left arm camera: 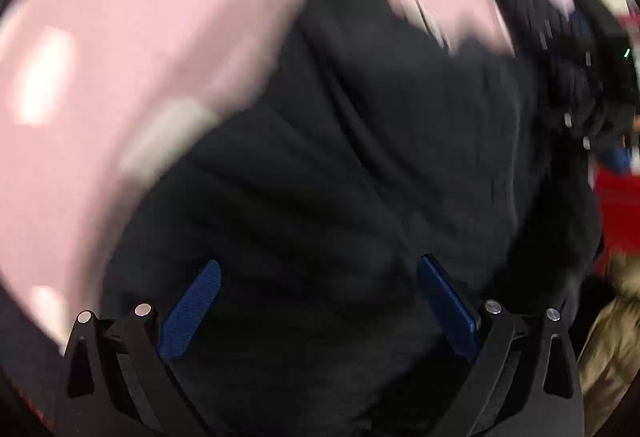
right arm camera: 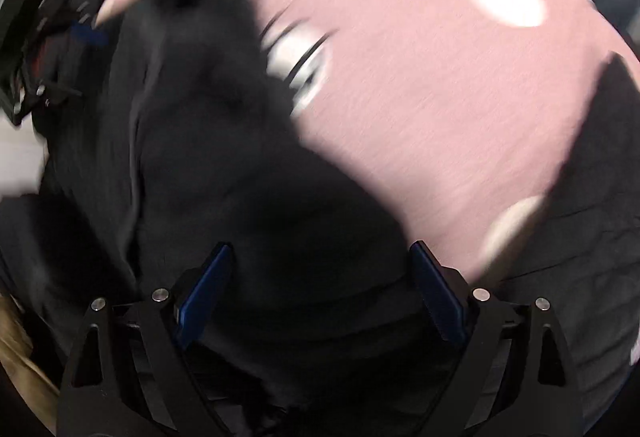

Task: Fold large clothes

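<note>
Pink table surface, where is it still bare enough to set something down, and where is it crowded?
Bare pink table surface lies on the left of the left wrist view, bordered by the black garment. In the right wrist view it lies beyond and right of the garment, bar a blurred white item. It's crowded under both open grippers, left and right.

Both your wrist cameras look steeply down, close over the black garment (left arm camera: 340, 157) on the pink tabletop (left arm camera: 100, 57). Your two views share that dark cloth (right arm camera: 200, 177) and pink surface (right arm camera: 420, 117), blurred.
</note>
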Tool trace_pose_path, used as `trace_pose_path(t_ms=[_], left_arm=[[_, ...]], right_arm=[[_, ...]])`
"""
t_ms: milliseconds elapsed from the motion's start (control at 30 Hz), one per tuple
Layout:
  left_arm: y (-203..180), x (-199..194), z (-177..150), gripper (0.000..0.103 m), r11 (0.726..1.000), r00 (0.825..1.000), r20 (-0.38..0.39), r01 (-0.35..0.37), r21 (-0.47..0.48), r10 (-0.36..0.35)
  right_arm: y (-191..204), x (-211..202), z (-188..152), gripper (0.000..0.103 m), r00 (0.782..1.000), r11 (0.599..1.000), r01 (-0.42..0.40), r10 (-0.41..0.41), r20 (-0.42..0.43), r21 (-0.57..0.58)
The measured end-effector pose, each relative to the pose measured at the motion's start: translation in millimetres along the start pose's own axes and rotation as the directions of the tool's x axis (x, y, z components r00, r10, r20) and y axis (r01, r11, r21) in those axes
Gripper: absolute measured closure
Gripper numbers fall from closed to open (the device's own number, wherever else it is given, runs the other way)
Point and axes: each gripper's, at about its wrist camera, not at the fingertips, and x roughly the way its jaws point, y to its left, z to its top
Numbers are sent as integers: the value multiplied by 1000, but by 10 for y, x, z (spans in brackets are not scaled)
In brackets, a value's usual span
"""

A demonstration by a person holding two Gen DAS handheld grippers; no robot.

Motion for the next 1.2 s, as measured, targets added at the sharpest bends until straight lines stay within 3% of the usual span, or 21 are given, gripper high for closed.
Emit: trace_pose_path(t_ms=[100,167,233,300,333,400,467,533,600,700,767,833,867,900,933,967,1000,1033,1067,1133,1200], left_arm=[[-300,265,-186,7,961,984,24,-179,211,178],[-318,248,-269,10,961,981,63,-194,199,185],[-267,166,-291,33,969,980,86,-190,160,178],[-145,25,-312,91,982,983,98,-163,94,154],[-52,-67,-326,103,994,991,98,-100,34,96],[-27,-272,-391,103,998,987,147,-65,3,63],[-117,-592,-505,103,993,962,251,-114,25,104],[-93,-1019,-601,103,996,924,370,-90,-25,93],[22,-1571,-686,103,985,852,494,-134,-109,170],[198,-2044,-649,103,960,792,544,-215,-180,279],[254,-2282,-648,103,954,749,594,-190,-234,295],[321,-2438,-644,93,945,703,641,-144,-294,307],[325,-2445,-630,61,937,689,648,-142,-320,325],[340,-2429,-615,15,923,671,653,-135,-360,352],[357,-2381,-616,5,910,649,663,-117,-397,373],[373,-2336,-576,6,907,642,670,-98,-410,372],[405,-2266,-512,6,906,666,655,-76,-416,357],[400,-2188,-459,6,906,703,628,-57,-420,335],[390,-1994,-443,7,901,750,580,-47,-432,317],[390,-1640,-434,7,883,812,484,-80,-463,328],[242,-1277,-519,7,864,843,414,-112,-490,344]], right_arm=[[244,71,-145,34,991,987,130,-127,35,-98],[269,37,-187,60,992,991,119,-115,54,-66],[266,-37,-193,79,993,994,106,-103,65,-39],[264,-147,-198,89,992,996,91,-89,86,-10],[277,-223,-202,92,991,996,90,-90,100,2],[349,-456,-212,95,983,994,107,-106,149,1],[397,-777,-204,96,968,993,121,-121,219,15],[395,-1084,-169,97,951,992,115,-125,282,50],[392,-1355,-95,97,931,991,119,-135,338,67],[445,-1687,107,97,890,987,142,-159,427,73],[479,-1860,303,98,849,980,180,-197,491,82],[465,-1951,476,98,809,969,226,-243,535,99],[406,-1977,583,97,796,965,235,-260,546,116],[359,-1964,684,97,799,963,239,-269,538,127],[266,-1855,838,93,823,959,246,-284,492,142],[129,-1747,886,82,844,956,241,-293,450,169],[54,-1646,924,72,861,954,226,-290,417,197],[-21,-1507,911,41,883,952,206,-280,375,227],[-98,-1354,887,27,909,951,178,-257,327,251],[-83,-1321,707,27,916,953,129,-221,336,274],[-45,-1279,481,27,910,952,129,-225,347,278]])
